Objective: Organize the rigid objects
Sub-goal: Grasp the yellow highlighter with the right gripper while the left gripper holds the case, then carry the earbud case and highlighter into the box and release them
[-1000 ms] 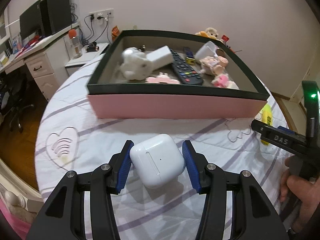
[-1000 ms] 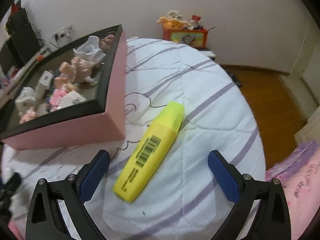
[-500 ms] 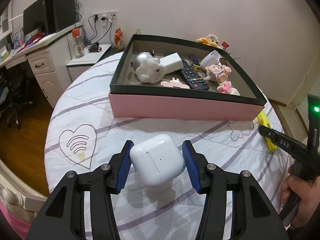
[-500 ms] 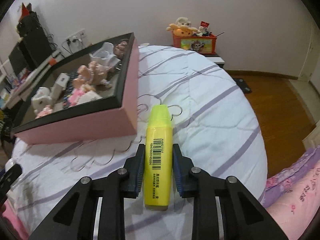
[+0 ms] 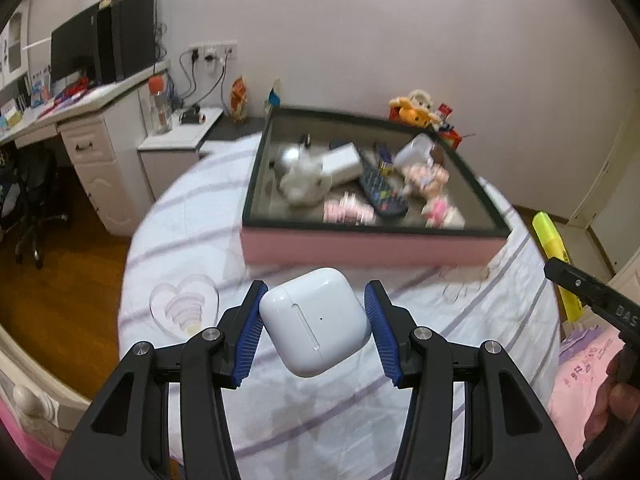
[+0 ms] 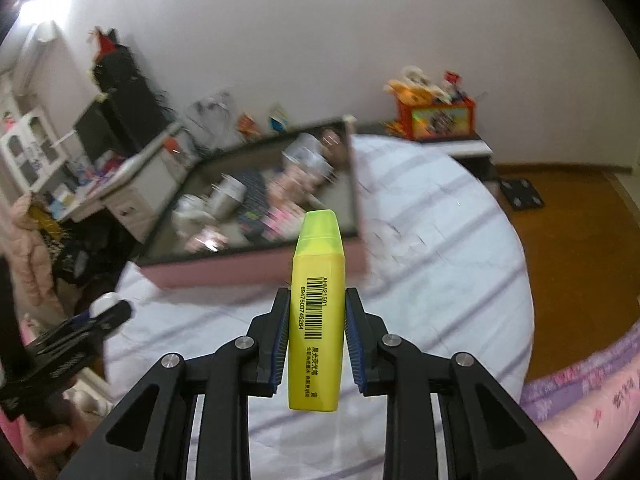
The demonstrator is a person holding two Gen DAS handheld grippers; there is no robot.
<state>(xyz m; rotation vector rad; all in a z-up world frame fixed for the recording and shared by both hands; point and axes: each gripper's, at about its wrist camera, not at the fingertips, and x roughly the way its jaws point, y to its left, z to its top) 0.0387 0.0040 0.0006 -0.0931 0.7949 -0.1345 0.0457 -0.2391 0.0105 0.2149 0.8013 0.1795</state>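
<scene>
L gripper [image 5: 314, 322] pinching white earbud case [image 5: 316, 320], held above striped cloth [image 5: 192, 216], near side of pink box [image 5: 368, 246]. R gripper [image 6: 316, 332] clamped on yellow highlighter [image 6: 318, 304], cap pointing twd box, off the cloth.

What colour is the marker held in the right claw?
Bright yellow highlighter with a black barcode, clearest in the right wrist view.
</scene>
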